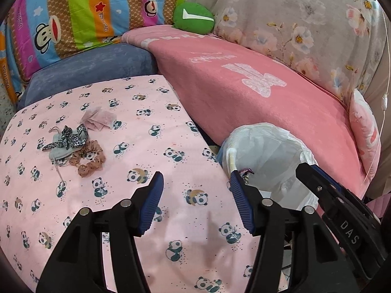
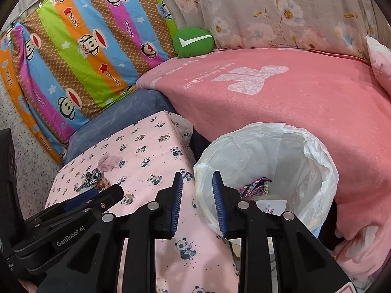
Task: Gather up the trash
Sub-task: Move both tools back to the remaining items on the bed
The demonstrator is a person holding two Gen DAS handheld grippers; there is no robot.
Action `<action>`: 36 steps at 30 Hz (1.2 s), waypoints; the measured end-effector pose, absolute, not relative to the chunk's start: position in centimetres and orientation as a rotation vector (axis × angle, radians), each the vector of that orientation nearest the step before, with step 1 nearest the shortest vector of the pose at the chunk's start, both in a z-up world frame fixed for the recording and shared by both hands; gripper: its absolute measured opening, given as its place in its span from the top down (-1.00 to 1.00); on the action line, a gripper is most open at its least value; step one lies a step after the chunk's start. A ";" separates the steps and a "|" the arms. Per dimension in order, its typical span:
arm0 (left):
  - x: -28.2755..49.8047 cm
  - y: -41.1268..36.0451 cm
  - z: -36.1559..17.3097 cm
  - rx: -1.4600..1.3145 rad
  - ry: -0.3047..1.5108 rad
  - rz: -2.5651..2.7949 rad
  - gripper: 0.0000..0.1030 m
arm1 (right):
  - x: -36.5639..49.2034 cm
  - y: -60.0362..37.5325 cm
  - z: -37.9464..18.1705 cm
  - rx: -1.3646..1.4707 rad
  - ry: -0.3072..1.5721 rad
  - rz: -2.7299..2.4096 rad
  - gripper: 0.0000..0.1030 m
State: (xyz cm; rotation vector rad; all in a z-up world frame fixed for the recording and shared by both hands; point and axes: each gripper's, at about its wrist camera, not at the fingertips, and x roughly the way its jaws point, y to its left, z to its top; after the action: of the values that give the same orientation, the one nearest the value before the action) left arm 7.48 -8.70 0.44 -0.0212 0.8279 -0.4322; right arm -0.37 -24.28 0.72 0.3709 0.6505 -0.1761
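Observation:
A trash bin lined with a white plastic bag [image 1: 271, 156] [image 2: 293, 161] stands beside the panda-print table [image 1: 151, 144] [image 2: 146, 151]. Colourful scraps [image 2: 256, 185] lie inside the bin. On the table lie a crumpled pink tissue [image 1: 99, 118] [image 2: 110, 162], a leopard-print scrunchie on a grey pouch [image 1: 67, 141] [image 2: 91, 177] and a tan scrunchie [image 1: 89, 160]. My left gripper [image 1: 196, 182] is open and empty above the table's right part. My right gripper [image 2: 196, 188] is open and empty at the bin's near-left rim.
A pink blanket [image 1: 256, 92] [image 2: 293, 92] covers the sofa behind the bin. A blue cushion [image 1: 97, 66], a striped monkey-print quilt [image 2: 80, 56] and a green pillow [image 1: 193, 17] lie at the back. Speckled floor [image 2: 31, 161] shows at the left.

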 end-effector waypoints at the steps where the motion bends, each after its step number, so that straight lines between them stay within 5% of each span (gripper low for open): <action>1: 7.7 -8.1 0.4 -0.029 0.831 -0.423 -0.05 | -0.2 -23.9 0.7 0.365 0.653 -0.170 0.49; 36: 18.4 12.9 -4.3 -0.228 0.882 -0.088 -0.21 | 13.5 -5.5 -4.6 0.202 0.853 0.102 0.49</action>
State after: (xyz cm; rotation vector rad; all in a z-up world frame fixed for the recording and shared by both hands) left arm 18.36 12.90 -4.29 -0.2284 0.8817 -0.0876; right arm 13.46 -5.51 -4.61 0.2015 0.8526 0.1015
